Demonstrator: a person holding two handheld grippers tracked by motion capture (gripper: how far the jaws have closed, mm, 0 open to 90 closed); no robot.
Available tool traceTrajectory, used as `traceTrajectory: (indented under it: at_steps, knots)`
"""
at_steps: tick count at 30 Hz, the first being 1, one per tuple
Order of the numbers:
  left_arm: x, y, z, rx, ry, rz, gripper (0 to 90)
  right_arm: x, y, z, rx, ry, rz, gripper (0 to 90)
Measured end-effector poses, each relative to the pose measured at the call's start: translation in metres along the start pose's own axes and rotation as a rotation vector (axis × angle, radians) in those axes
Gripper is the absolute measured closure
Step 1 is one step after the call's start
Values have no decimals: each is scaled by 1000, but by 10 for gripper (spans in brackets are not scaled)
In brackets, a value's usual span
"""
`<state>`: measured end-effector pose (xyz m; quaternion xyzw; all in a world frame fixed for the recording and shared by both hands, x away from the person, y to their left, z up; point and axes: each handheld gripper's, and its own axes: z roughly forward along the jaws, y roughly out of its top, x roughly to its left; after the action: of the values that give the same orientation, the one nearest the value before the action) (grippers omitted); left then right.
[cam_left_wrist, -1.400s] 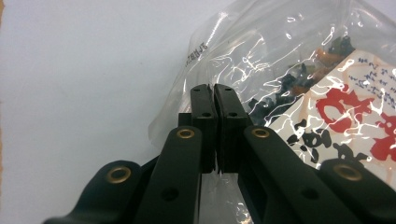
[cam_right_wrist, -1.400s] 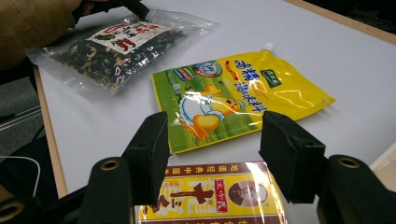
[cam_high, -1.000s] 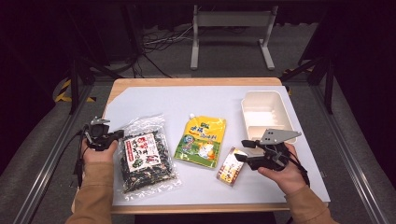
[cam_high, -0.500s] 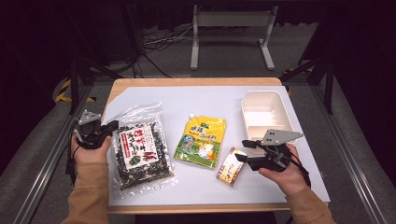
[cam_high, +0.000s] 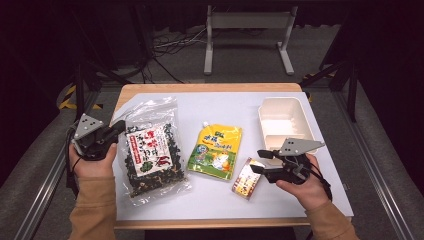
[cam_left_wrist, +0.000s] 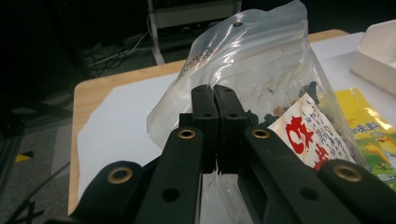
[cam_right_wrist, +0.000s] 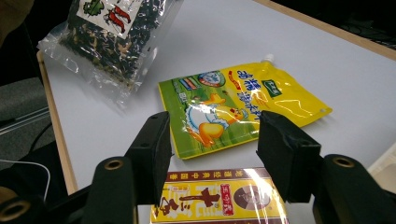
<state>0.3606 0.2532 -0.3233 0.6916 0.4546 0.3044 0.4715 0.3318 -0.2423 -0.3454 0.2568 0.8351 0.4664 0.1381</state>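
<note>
Clearly, the left gripper (cam_left_wrist: 215, 100) is clamping only a thin fold of the clear bag of dark dried food (cam_high: 150, 152), jaws pressed together, so the film is risking slipping or tearing if pulled. The right gripper (cam_right_wrist: 212, 149) is hovering with jaws spread wide, holding nothing, just above the small yellow packet (cam_right_wrist: 224, 200), which is lying beside the yellow spouted pouch (cam_high: 216, 150), right of the bag.

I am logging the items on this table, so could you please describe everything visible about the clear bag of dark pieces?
The clear plastic bag holds dark, dried-looking pieces behind a white label with red print. It lies at the left of the white sheet, its crinkled top end raised, with a small hole there. The left gripper has its jaws shut on the bag's edge.
</note>
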Motion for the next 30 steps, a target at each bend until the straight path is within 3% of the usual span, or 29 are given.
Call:
traceTrajectory:
  at_steps: [9,14,17,24,30]
  knots:
    - [-11,11,-17,-105,-20,26,886,0,10,-4,-14,30,10,494]
    - [-23,18,-23,-139,-60,60,886,0,30,-1,-14,48,14,514]
    - [-31,20,-23,-145,-86,82,886,-2,39,2,6,20,38,522]
    - [-48,26,-26,-175,-137,112,885,-6,60,10,7,87,61,513]
    - [-66,28,-21,-169,-187,147,885,0,80,22,-14,177,84,487]
